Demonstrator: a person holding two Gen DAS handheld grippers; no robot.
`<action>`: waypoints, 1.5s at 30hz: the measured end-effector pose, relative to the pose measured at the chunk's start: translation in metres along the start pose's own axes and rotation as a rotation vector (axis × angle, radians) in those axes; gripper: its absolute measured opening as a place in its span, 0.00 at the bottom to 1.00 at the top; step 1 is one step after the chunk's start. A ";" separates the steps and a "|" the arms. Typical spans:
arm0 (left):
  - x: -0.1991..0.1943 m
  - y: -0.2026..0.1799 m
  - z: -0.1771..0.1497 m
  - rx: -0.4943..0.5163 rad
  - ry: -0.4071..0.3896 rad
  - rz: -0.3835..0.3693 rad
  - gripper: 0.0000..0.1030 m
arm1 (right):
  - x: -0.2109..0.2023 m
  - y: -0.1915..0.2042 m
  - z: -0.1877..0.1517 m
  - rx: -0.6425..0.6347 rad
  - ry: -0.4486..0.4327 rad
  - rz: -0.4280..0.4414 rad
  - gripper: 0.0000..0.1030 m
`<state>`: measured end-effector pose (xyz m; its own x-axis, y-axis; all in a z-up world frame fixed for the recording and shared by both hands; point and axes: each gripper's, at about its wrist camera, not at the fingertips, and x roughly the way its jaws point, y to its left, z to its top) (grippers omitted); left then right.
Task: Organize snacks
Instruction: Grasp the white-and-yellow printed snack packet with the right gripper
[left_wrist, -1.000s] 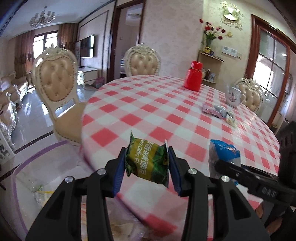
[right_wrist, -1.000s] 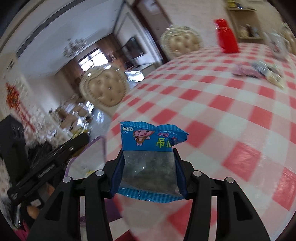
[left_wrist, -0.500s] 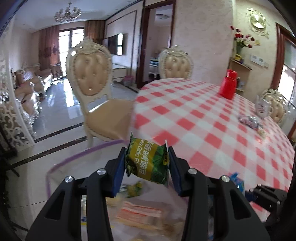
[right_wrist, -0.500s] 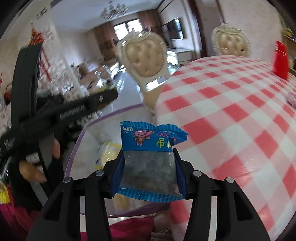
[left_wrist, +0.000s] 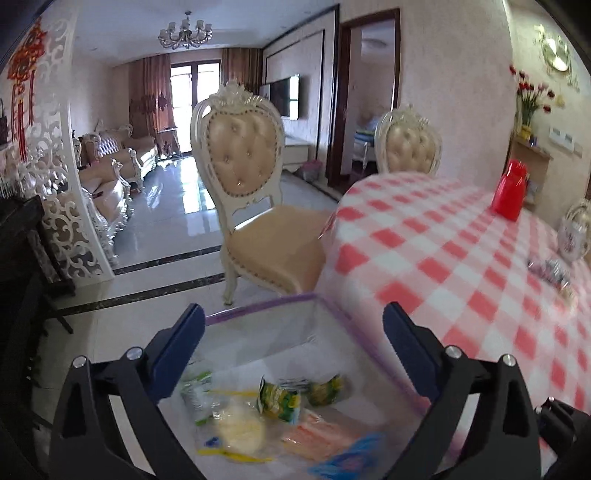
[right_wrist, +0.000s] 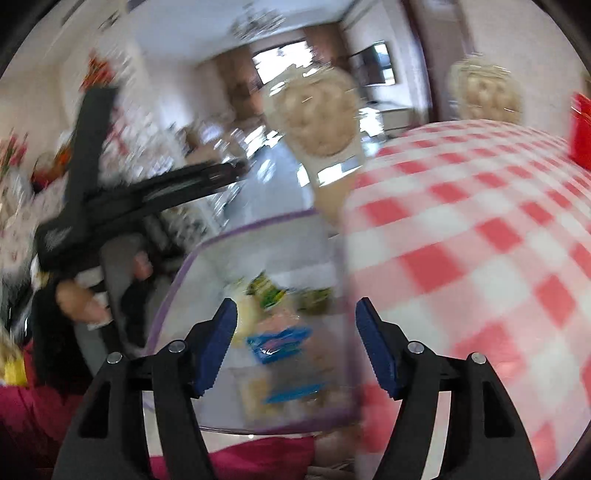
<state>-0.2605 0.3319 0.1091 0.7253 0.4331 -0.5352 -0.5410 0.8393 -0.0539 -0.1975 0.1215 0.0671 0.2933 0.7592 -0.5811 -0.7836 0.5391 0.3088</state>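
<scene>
From the left wrist, the left gripper (left_wrist: 291, 338) has its jaws opening wide with nothing between them. Below it sits the clear bin (left_wrist: 258, 311) with the purple rim, beside the checked table (left_wrist: 461, 258). The green snack packet (left_wrist: 279, 400) lies in the bin, under and a little ahead of the blue pads, among other wrappers. It looks light, crinkly and slippery; I'd judge a crimped end seam the safest place to pinch, since the puffed middle would squash.

From the right wrist, blurred, the right gripper (right_wrist: 295, 339) is opening too, its pads clear of everything. The blue snack packet (right_wrist: 279, 341) shows between the jaws but lower, down in the bin, apparently let go. It seems a thin, floppy film pouch, best taken across its flat width. More snacks (left_wrist: 550, 269) wait far off on the table.
</scene>
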 end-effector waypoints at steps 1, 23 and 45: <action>-0.002 -0.008 0.003 -0.008 -0.013 -0.011 0.97 | -0.009 -0.016 0.001 0.040 -0.021 -0.014 0.64; 0.158 -0.470 -0.006 0.041 0.297 -0.638 0.98 | -0.191 -0.404 -0.034 0.640 -0.216 -0.710 0.73; 0.211 -0.447 0.000 -0.119 0.349 -0.607 0.98 | -0.074 -0.511 0.063 0.184 0.180 -0.580 0.49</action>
<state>0.1344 0.0480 0.0206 0.7451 -0.2471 -0.6195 -0.1421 0.8487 -0.5094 0.2159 -0.1870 -0.0007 0.5327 0.2598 -0.8054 -0.4129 0.9106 0.0206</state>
